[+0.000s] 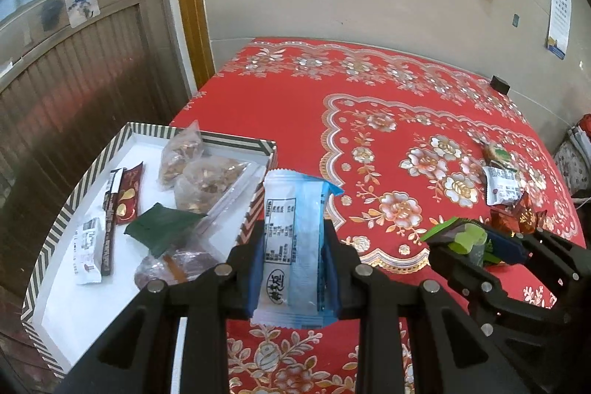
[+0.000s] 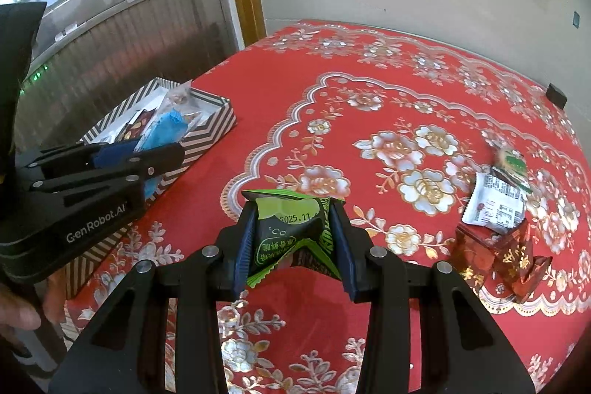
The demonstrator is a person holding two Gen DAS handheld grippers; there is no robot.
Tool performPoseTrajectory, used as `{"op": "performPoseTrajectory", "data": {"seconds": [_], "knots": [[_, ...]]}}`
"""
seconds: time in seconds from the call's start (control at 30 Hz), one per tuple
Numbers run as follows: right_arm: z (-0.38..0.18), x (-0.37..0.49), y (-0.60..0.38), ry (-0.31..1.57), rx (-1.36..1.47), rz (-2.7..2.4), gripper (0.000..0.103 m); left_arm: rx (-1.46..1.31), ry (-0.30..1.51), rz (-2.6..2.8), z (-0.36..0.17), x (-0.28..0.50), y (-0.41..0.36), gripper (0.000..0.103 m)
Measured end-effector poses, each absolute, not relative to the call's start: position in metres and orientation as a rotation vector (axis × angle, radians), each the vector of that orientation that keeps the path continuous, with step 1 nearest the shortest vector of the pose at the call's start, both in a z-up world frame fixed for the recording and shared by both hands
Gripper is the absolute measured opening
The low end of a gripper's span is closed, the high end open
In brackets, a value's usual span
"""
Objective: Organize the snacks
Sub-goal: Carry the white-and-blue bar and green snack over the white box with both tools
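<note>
My left gripper [image 1: 293,257] is shut on a blue and white snack packet [image 1: 295,239], held upright just right of the striped box [image 1: 258,147] and above its right wall. The box holds several snacks. My right gripper [image 2: 293,246] is shut on a green and black snack packet [image 2: 291,231], held above the red floral tablecloth [image 2: 388,91]. The right gripper [image 1: 476,248] with its green packet [image 1: 467,239] also shows in the left wrist view. The left gripper [image 2: 155,157] with the blue packet [image 2: 166,130] shows in the right wrist view, by the striped box [image 2: 214,128].
Loose snacks lie at the table's right: a white packet [image 2: 493,205], red foil packets [image 2: 498,257] and a green and white one [image 2: 511,163]. A small black block [image 2: 556,95] sits at the far right edge. A wall stands behind, a radiator cover at left.
</note>
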State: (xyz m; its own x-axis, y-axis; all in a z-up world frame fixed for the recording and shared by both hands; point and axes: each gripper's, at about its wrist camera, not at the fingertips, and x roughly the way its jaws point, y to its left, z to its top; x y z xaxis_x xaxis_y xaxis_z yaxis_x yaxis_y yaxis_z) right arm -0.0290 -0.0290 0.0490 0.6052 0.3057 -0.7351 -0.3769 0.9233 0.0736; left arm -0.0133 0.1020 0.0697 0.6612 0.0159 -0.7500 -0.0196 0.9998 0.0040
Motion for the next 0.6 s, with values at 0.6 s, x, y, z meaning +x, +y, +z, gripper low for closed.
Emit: {"op": "performPoseTrajectory", "data": {"seconds": [0.6], "knots": [[0.053, -0.029, 0.017, 0.829, -0.150, 0.467, 0.038, -0.044, 0.829, 0.073, 0.077, -0.024, 0.135, 0.030]]}}
